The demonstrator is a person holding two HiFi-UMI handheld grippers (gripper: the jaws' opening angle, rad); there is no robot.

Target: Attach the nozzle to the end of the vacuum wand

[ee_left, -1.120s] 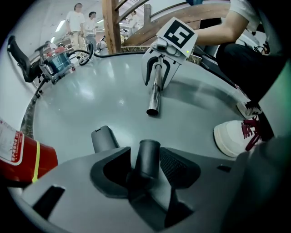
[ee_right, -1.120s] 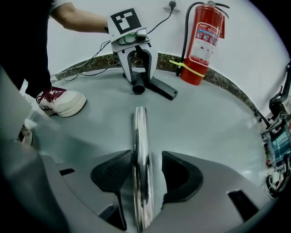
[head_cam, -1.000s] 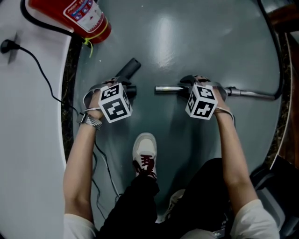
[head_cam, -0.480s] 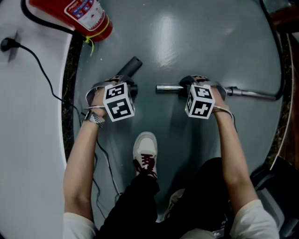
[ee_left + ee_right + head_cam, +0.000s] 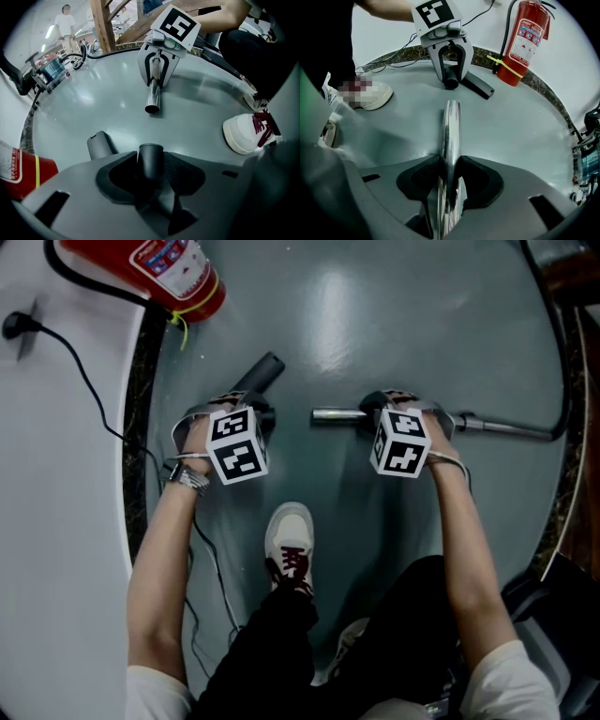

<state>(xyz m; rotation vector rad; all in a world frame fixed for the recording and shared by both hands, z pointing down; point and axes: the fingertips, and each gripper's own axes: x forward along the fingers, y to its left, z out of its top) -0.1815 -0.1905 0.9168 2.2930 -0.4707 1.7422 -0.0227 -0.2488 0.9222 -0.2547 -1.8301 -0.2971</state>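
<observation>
A black nozzle (image 5: 263, 372) lies slanted on the grey floor. My left gripper (image 5: 254, 412) points down over its round tube end (image 5: 150, 160). Its jaws have just been closing, and the pads now touch that tube on both sides. To the right lies the chrome vacuum wand (image 5: 336, 415), its open end (image 5: 152, 108) facing the nozzle across a short gap. My right gripper (image 5: 393, 406) stands over the wand; its jaws have also just been closing, and the pads press on the chrome tube (image 5: 449, 136). The nozzle's flat end (image 5: 99, 146) sticks out to the left.
A red fire extinguisher (image 5: 159, 273) stands at the floor's upper-left edge. A black cable (image 5: 77, 373) runs over the white surface on the left. The person's white shoe (image 5: 290, 538) rests between the two arms. The wand's far part (image 5: 502, 429) runs to the right.
The left gripper's marker cube has shifted slightly to the right over the nozzle. The right gripper, wand and nozzle have kept their places.
</observation>
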